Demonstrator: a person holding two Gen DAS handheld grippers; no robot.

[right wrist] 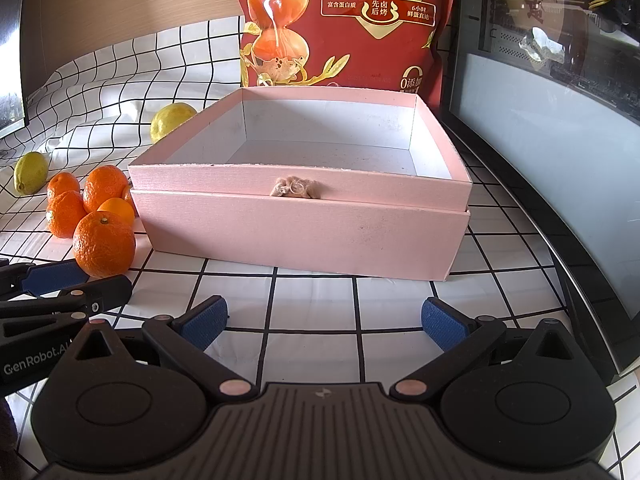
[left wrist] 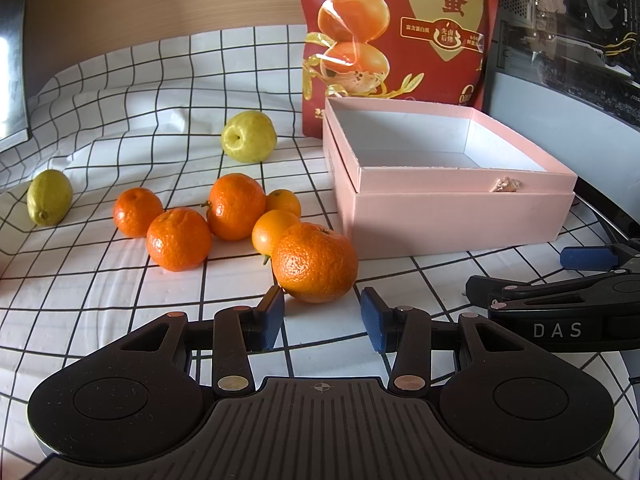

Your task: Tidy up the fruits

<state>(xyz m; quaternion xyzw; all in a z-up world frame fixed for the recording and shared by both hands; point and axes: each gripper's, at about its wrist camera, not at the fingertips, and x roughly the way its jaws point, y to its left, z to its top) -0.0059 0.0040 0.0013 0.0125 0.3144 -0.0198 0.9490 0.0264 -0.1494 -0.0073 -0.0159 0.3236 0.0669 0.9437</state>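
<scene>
Several oranges lie in a cluster on the checked cloth; the nearest orange (left wrist: 315,262) sits just ahead of my left gripper (left wrist: 322,317), which is open and empty, its blue pads on either side just short of it. It also shows in the right wrist view (right wrist: 104,245). Two yellow-green fruits (left wrist: 249,136) (left wrist: 49,197) lie further back on the left. An open, empty pink box (left wrist: 452,188) stands to the right. My right gripper (right wrist: 324,322) is open and empty, facing the box's front wall (right wrist: 304,232).
A red snack bag (left wrist: 394,28) stands behind the box. A dark computer case (right wrist: 560,140) runs along the right side. A dark screen edge (left wrist: 12,80) is at the far left. The checked cloth (left wrist: 120,300) covers the table.
</scene>
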